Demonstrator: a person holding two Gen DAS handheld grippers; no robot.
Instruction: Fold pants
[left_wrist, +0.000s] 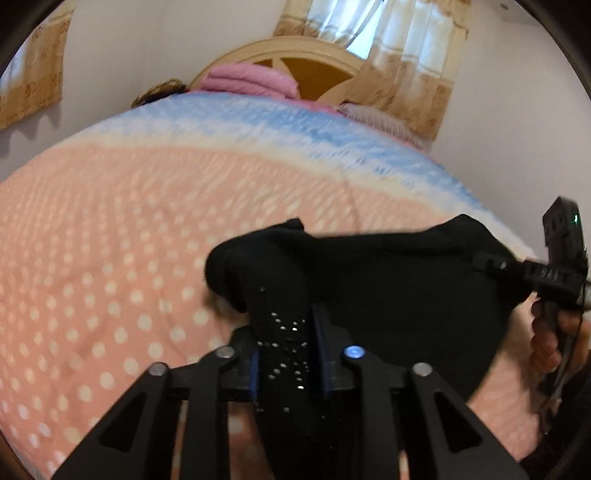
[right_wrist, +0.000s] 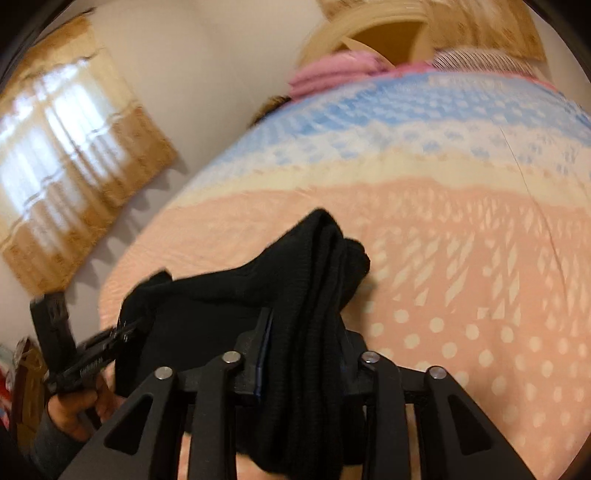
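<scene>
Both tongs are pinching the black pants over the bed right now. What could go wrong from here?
1. Left tongs and right tongs each pinch a bunched edge of the pants; a layer could slip free.
2. Slack cloth sags between them, so the fold may land crooked on the bedspread.

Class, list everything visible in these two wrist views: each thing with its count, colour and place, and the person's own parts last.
pants: one, black, held up over the bed between both grippers
bedspread: one, peach with white dots, blue band at far end, covering the bed
folded blanket: one, pink, at the head of the bed
headboard: one, cream and tan, against the wall
curtains: tan and white, at the windows
left gripper: black, clamped on the pants
right gripper: black, clamped on the pants
</scene>
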